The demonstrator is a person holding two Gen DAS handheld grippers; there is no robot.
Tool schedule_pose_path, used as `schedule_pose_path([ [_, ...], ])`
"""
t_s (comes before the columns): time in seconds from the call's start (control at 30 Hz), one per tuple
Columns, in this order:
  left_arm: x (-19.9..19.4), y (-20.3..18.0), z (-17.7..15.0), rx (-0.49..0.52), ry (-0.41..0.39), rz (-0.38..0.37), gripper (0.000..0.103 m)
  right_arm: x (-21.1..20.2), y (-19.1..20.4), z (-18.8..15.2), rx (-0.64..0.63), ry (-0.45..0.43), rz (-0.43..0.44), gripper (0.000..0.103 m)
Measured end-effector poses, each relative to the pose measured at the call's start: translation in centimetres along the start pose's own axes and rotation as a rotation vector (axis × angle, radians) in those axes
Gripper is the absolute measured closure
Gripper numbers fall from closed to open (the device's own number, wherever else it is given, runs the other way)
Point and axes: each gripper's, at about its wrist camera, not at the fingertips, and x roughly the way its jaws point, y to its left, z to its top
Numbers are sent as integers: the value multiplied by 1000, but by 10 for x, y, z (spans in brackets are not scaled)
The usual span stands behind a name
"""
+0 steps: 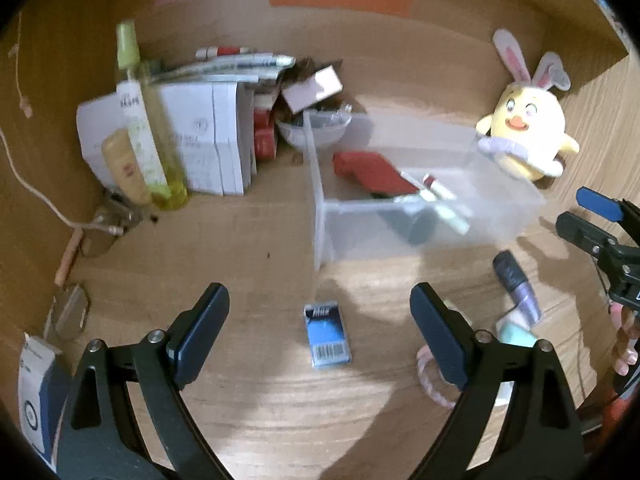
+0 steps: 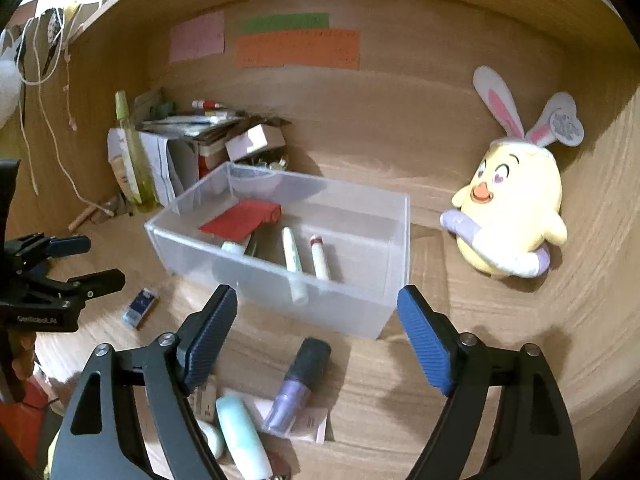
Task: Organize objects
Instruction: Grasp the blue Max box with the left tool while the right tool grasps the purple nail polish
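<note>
Your left tool [image 1: 320, 320] is wide, with a small blue box [image 1: 328, 336] between its tips. Your right tool [image 2: 316, 328] is wide too, above a purple bottle [image 2: 298, 384].

Only clearly legible text was "GenRobot.AI", white lettering on the black body of the left gripper [image 2: 90, 264], seen in the right wrist view. The small blue box [image 1: 328, 336] on the desk had a barcode at its near end and white print at the far end, too blurred to read; the white cartons [image 1: 208, 136] carried a round logo w/ grey print, also unreadable. Writing on the orange note [image 2: 298, 49], pink note [image 2: 197, 36] and the plush chick's ear tag [image 2: 565, 127] was too small to make out.
</note>
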Motion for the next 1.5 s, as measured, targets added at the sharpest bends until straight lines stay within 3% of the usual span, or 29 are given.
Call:
schedule_pose_path([
  [0.43,30,3,-28,8,106,22,12,40,-8,-37,14,155,-3,22],
  [0.53,34,3,-31,6,127,9,29,45,-8,-40,11,171,28,22],
  [0.63,40,3,-32,4,149,-2,39,51,-7,-42,9,189,45,25],
  [0.83,44,-4,-34,45,146,2,50,60,-7,-44,18,229,76,50],
  [1.03,45,-3,-31,52,129,15,74,66,-6,-46,16,247,83,73],
  [1.17,45,1,-32,40,125,14,76,64,-8,-47,22,243,82,79],
  [1.5,31,2,-31,20,89,17,76,42,-13,-41,41,183,77,79],
])
